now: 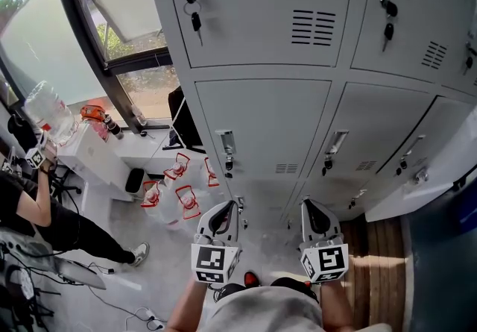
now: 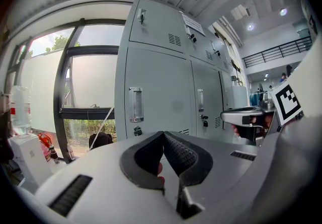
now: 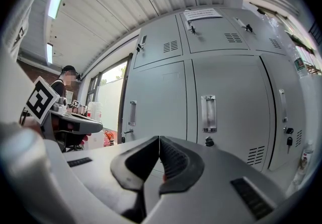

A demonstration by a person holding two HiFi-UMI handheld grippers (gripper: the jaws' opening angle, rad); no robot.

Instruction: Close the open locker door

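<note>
left gripper (image 1: 223,210), right gripper (image 1: 316,208) low centre, both jaws pressed together, empty. open locker door (image 1: 426,183) lower right, well apart. risk: shut tips skid off panel, door rebounds unlatched.

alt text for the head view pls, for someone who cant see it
Seen from above, the left gripper and right gripper, both shut and empty, are held side by side in front of grey lockers. One locker door at the lower right stands open. A window and a person are at the left.
</note>
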